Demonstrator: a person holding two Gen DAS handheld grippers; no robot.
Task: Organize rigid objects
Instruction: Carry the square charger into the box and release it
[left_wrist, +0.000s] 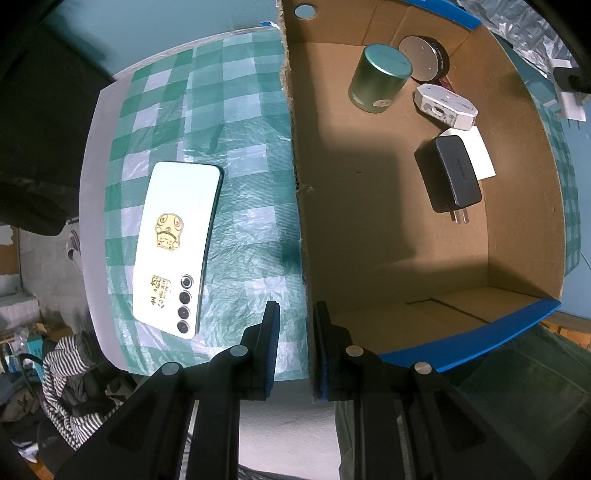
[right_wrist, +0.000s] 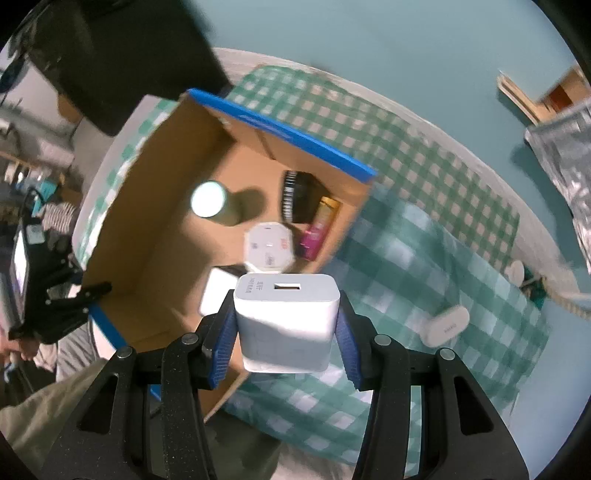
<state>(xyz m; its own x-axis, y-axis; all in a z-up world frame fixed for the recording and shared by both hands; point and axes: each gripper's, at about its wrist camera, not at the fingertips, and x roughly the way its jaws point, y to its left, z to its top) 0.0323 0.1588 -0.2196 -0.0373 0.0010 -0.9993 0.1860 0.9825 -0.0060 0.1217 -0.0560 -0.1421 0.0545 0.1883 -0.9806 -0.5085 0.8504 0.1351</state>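
A cardboard box (left_wrist: 369, 221) with blue-edged flaps stands on the checked table. Inside lie a green tin (left_wrist: 380, 79), a round metal disc case (left_wrist: 424, 57), a white octagonal adapter (left_wrist: 445, 105) and a black charger (left_wrist: 448, 173). My left gripper (left_wrist: 295, 332) straddles the box's left wall (left_wrist: 301, 236), its jaws narrowly apart around the edge. My right gripper (right_wrist: 286, 325) is shut on a white USB charger cube (right_wrist: 286, 321), held above the box's near right corner (right_wrist: 166, 229). A white phone (left_wrist: 177, 247) lies face down left of the box.
A white oval case (right_wrist: 447, 326) lies on the green checked cloth (right_wrist: 424, 266) right of the box. A pink packet (right_wrist: 317, 230) leans in the box corner. Striped clothing (left_wrist: 70, 376) hangs below the table's left edge. Crinkled plastic (right_wrist: 569, 162) sits far right.
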